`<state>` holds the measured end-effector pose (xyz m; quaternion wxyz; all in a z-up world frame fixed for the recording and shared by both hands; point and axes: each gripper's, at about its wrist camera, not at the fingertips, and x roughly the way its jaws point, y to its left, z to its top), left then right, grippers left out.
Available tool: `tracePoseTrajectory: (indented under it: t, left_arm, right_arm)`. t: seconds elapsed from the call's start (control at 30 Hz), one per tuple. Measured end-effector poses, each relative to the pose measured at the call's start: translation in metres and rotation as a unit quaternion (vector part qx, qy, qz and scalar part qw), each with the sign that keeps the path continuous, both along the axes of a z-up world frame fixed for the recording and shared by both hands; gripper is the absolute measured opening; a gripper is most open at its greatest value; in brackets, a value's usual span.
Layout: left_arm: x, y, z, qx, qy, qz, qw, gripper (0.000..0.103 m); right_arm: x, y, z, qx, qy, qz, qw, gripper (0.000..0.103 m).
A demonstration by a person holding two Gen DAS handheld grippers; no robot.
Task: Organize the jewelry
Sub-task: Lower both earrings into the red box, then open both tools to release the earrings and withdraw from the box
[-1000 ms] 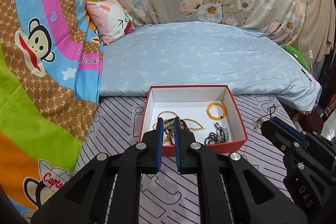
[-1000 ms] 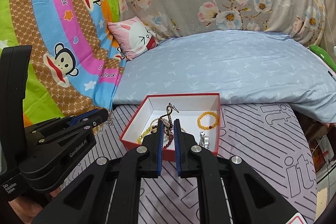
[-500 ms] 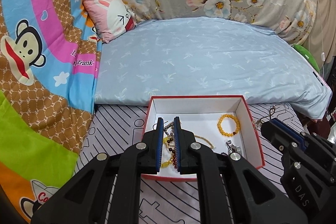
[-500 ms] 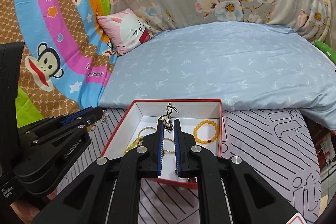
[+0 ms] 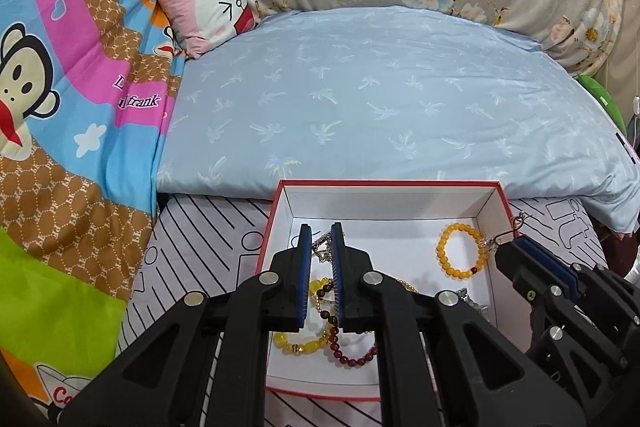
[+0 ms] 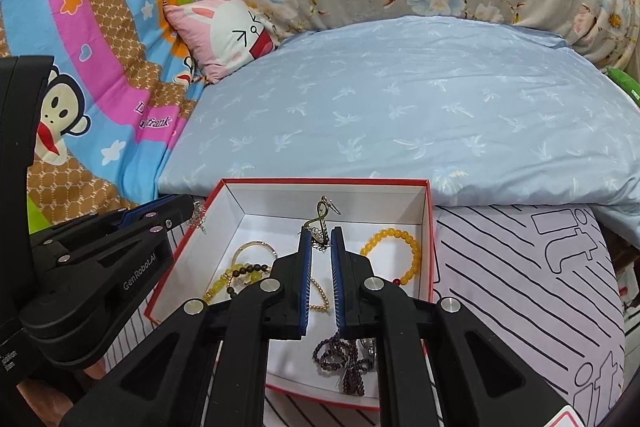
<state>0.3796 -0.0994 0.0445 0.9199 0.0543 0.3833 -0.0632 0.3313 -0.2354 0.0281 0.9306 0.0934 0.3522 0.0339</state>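
Striped bedsheet (image 6: 520, 287) under a red jewelry box (image 6: 328, 185), both grippers poised over it.

Left gripper (image 5: 320, 243) is clamped on a silver chain (image 5: 322, 253), right gripper (image 6: 320, 243) on a gold earring (image 6: 322, 213); either piece could snag the blue pads, or tangle with the bracelets below when released.

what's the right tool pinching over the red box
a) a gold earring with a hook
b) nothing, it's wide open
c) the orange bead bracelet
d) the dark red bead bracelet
a: in the right wrist view the right tool is shut on a gold earring whose hook sticks up past the tips, above the red box, while the orange bead bracelet lies loose on the box floor.
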Motion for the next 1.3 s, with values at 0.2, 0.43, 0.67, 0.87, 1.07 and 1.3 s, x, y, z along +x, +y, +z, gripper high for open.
tracePoseTrajectory:
  t: [0.2,0.43,0.67,0.87,1.07,1.3]
  left_arm:
    - [0.012,-0.003,-0.014,0.004,0.012,0.002,0.9999,0.009]
    - [0.022,-0.008,-0.026,0.009,0.021,0.002,0.9997,0.010]
    - [0.028,-0.011,-0.034,0.013,0.024,0.000,0.9996,0.009]
    - [0.033,-0.012,-0.042,0.015,0.033,0.000,0.9993,0.011]
    - [0.031,-0.010,-0.048,0.017,0.034,0.006,0.9992,0.026]
    - [0.028,-0.007,-0.050,0.013,0.039,0.009,0.9991,0.026]
  right_arm:
    - [0.012,0.000,-0.011,0.000,0.010,0.000,1.000,0.009]
    - [0.021,0.001,-0.019,-0.001,0.020,0.000,1.000,0.009]
    - [0.028,0.002,-0.028,0.001,0.028,-0.004,1.000,0.009]
    - [0.031,0.002,-0.031,-0.001,0.029,-0.008,1.000,0.017]
    - [0.030,0.002,-0.034,0.000,0.032,-0.012,0.999,0.025]
    - [0.027,0.003,-0.037,-0.002,0.036,-0.013,0.999,0.026]
